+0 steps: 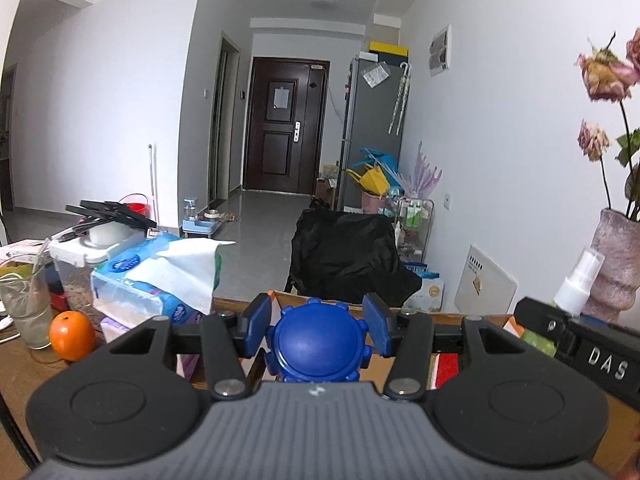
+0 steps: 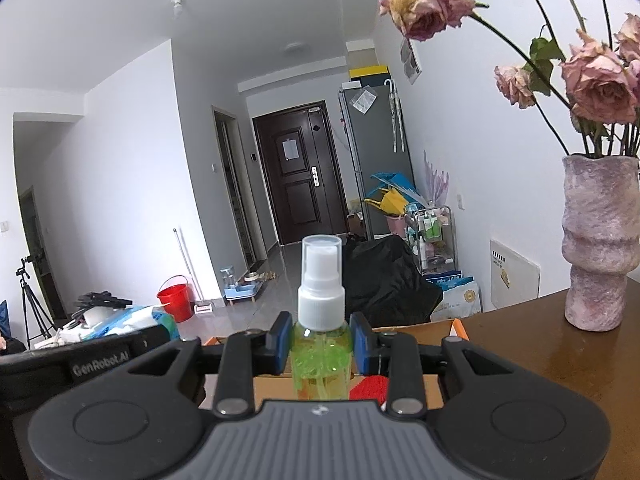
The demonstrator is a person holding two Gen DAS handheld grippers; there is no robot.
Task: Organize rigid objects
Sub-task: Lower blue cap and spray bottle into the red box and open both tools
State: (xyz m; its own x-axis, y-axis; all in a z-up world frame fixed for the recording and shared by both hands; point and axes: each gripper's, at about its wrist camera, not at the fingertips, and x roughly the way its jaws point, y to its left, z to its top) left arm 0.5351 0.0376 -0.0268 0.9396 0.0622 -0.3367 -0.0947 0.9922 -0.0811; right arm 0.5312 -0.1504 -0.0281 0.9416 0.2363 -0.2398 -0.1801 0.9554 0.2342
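- Holding both items up off the table: left gripper [image 1: 318, 334] clamped on a blue knobbed toy [image 1: 318, 346], right gripper [image 2: 320, 346] clamped on a green spray bottle [image 2: 320, 354].
- Toy – sits between the blue pads, which press its sides. Looks like hard plastic, light, stiff. Bumpy rim should give the pads purchase; domed face looks slick, so stay on the rim.
- Bottle – upright, pads on the body just under the white collar. Thin clear plastic, part-filled, light. Smooth wall could slip or twist; clear cap [image 2: 322, 252] may pop off, so grip the body, not the top.
- Cardboard box [image 2: 416, 328] sits under and just ahead of both grippers, open, something red inside – my guess is that's the drop spot.
- The two grippers ride close side by side; likely clash if both go down together.
- Right side: vase [image 2: 596, 240] with dried roses [image 2: 600, 88] on the table, near the box – tippy, fragile, stems overhang.
- Left side: tissue pack [image 1: 160, 276], orange [image 1: 72, 336], glass [image 1: 24, 308], plastic tub [image 1: 84, 264]. Clutter, apart from the box.
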